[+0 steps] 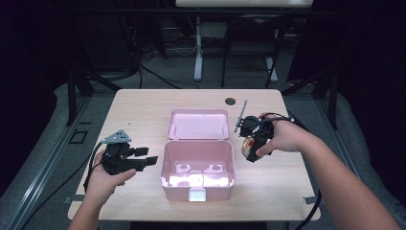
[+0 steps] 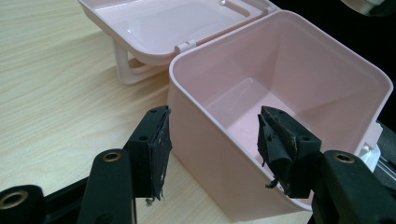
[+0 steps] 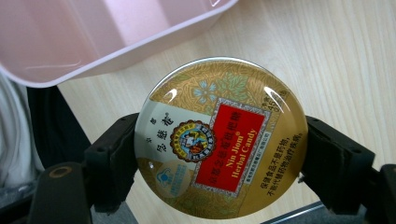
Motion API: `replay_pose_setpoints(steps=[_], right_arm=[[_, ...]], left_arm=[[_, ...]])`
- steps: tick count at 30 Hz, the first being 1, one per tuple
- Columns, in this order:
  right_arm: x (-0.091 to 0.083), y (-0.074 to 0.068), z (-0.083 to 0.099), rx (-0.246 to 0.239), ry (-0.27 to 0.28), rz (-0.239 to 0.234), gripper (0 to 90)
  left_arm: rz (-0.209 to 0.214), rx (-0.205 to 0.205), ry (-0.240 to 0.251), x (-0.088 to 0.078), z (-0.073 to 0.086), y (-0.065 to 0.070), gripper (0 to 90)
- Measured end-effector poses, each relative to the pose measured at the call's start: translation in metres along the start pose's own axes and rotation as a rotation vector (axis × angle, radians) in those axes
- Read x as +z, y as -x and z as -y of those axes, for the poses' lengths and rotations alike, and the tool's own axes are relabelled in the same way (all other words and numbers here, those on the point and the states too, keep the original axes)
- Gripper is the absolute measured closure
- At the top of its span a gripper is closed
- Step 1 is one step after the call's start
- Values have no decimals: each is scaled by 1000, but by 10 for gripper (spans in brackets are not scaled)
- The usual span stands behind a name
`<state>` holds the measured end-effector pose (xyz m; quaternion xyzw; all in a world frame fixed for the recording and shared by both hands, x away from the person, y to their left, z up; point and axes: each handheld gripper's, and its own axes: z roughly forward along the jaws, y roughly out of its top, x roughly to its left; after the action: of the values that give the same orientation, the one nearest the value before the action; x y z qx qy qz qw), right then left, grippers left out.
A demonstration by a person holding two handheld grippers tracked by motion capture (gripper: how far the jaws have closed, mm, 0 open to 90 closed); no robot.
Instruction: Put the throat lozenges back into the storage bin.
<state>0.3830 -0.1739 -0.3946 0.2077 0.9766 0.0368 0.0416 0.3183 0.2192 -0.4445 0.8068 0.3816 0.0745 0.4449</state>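
Observation:
A pink plastic box (image 1: 165,165) stands open at the table's middle, its lid (image 1: 198,124) folded back behind it; the inside looks empty. My right gripper (image 1: 250,146) hovers just right of the box, shut on a round gold candy tin (image 3: 220,138) with a red label, held by its edges between the jaws. My left gripper (image 1: 146,156) is left of the box, open, jaws pointing at the box's left wall (image 2: 210,154). Nothing lies between its fingers (image 2: 154,149).
A thin metal rod (image 1: 241,115) lies on the table behind the right hand, near a round cable hole (image 1: 230,101). Bare wooden tabletop (image 1: 134,108) surrounds the box. Cables trail off both grippers toward the table's front.

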Motion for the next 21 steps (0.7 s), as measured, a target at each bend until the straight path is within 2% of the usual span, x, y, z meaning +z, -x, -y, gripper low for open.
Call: replay_pose_setpoints(steps=[11,21], right_arm=[[-5,-13,-8,-164,-24,-11,198],[-4,-25,-22,-230,-11,-8,198]], left_arm=[[1,-7,2,-1,0,-1,441],[2,-7,3,-1,0,-1,441]])
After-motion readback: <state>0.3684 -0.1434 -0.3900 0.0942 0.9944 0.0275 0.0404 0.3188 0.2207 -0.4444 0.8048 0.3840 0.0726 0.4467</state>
